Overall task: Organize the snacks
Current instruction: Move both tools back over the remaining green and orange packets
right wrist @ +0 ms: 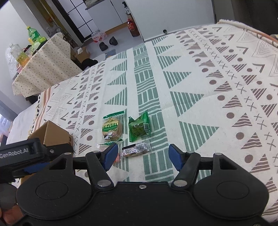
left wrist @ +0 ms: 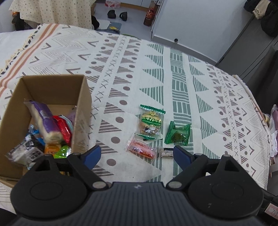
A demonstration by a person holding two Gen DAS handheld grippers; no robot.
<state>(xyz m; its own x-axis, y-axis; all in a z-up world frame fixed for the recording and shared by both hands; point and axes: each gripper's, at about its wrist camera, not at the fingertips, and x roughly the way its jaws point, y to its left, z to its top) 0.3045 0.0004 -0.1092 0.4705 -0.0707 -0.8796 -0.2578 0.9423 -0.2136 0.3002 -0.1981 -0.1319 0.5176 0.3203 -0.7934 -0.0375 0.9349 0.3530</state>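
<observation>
A cardboard box (left wrist: 81, 107) at the left holds several wrapped snacks, a purple-labelled pack (left wrist: 46, 121) among them. On the patterned cloth lie a round cake in a green-trimmed wrapper (left wrist: 150, 122), a green packet (left wrist: 178, 134), a red-and-pink stick pack (left wrist: 141, 149) and a small clear dark packet (left wrist: 166, 153). My left gripper (left wrist: 137, 154) hovers open just in front of the stick pack, holding nothing. In the right wrist view the cake (right wrist: 112, 129), green packet (right wrist: 139, 127) and dark packet (right wrist: 136, 149) lie ahead of my open right gripper (right wrist: 143, 156). The box corner (right wrist: 52, 133) shows at the left.
The cloth (left wrist: 199, 83) covers the surface and drops off at the right and far edges. Beyond are a floor with shoes (left wrist: 112, 13), a brown bottle (left wrist: 149, 16), and a side table with bottles (right wrist: 34, 37). A hand (right wrist: 7, 208) grips the left tool.
</observation>
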